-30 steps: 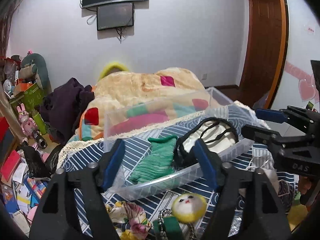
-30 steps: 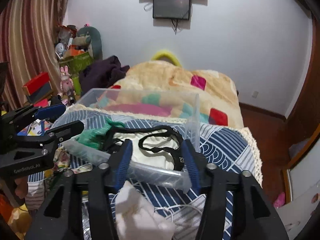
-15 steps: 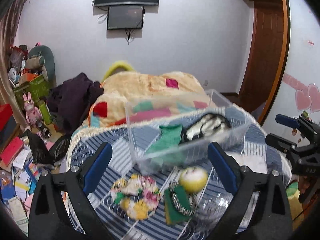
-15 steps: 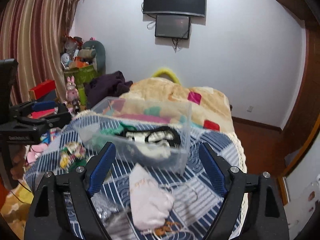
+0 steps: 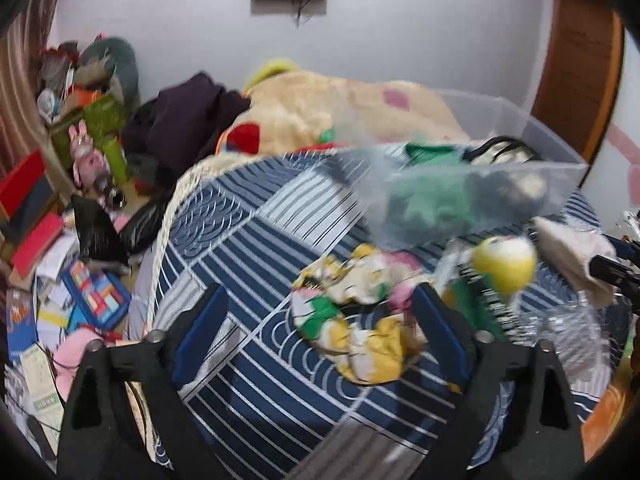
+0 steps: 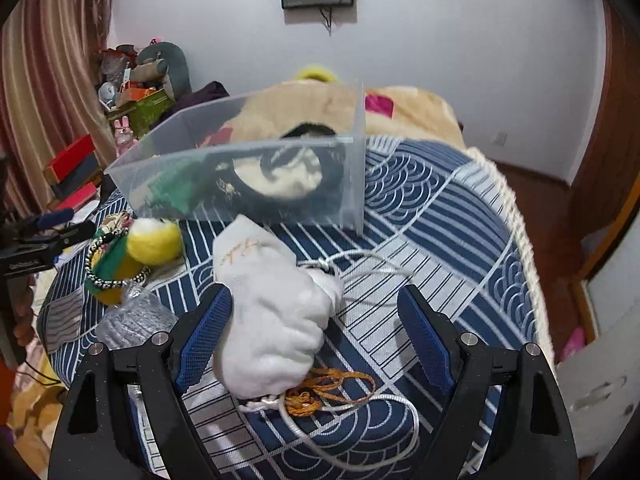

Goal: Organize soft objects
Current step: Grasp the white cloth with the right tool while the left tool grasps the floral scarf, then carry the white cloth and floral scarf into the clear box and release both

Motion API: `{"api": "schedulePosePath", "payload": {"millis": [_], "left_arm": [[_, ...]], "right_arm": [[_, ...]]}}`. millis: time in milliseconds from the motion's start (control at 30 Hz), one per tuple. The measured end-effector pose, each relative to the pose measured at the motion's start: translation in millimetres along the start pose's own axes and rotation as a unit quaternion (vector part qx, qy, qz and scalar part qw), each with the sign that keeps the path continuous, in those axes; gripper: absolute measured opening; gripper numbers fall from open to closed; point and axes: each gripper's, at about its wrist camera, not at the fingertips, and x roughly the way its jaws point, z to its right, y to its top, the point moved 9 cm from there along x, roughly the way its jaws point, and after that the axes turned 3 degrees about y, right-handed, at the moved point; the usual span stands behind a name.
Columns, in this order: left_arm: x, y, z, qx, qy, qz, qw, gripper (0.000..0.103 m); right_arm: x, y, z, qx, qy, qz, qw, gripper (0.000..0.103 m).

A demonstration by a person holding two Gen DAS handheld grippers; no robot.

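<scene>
Right hand-held gripper (image 6: 314,334) spread wide, white pouch (image 6: 272,316) on the blue patterned bed (image 6: 452,216) between its fingers, against the left one, left hand-held gripper (image 5: 320,328) spread above floral cloth (image 5: 356,320), clear bin (image 6: 248,172) beyond.

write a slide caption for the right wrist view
Open right tongs straddle a white cloth pouch below the clear bin.

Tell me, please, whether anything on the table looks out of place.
The white pouch lies slumped outside the clear bin, its cord trailing loose across the cloth.
</scene>
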Motion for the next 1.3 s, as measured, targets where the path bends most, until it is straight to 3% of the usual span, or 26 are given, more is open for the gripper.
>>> {"api": "schedulePosePath", "payload": {"millis": [100,167,233,267,333,467,767,1033,1300], "left_arm": [[16,-8,0,-0.011,-0.016,-0.024,0.9995,0.073],[21,-10,3,-0.01,-0.02,-0.028,0.9993,0.067],[19,-9,6,-0.003,-0.021,-0.021,0.9995,0.058],[18,-10,10,0.003,-0.029,-0.021,0.9994,0.048],[15,-10,15,0.012,-0.029,-0.017,0.9994,0.037],[8,-11,24,0.029,-0.029,-0.008,0.9991,0.012],[-39,10,31,0.035,-0.029,0.054,0.9975,0.01],[-90,53,40,0.021,-0.055,0.122,0.9908,0.01],[-101,96,62,0.032,-0.065,0.161,0.9842,0.01]], "right_arm": [[5,-2,1,0.006,0.014,-0.008,1.0,0.082],[6,-6,-3,0.007,0.03,-0.01,0.999,0.072],[6,-9,-10,0.005,0.049,-0.016,0.999,0.05],[7,-10,-13,0.004,0.058,-0.017,0.998,0.046],[4,-11,-16,-0.001,0.061,-0.013,0.998,0.035],[-6,-10,-18,-0.007,0.054,0.005,0.999,0.028],[-44,12,-19,-0.017,0.035,0.065,0.997,0.026],[-79,58,-30,-0.031,0.025,0.144,0.989,0.026],[-79,97,-43,-0.041,0.017,0.188,0.981,0.026]]}}
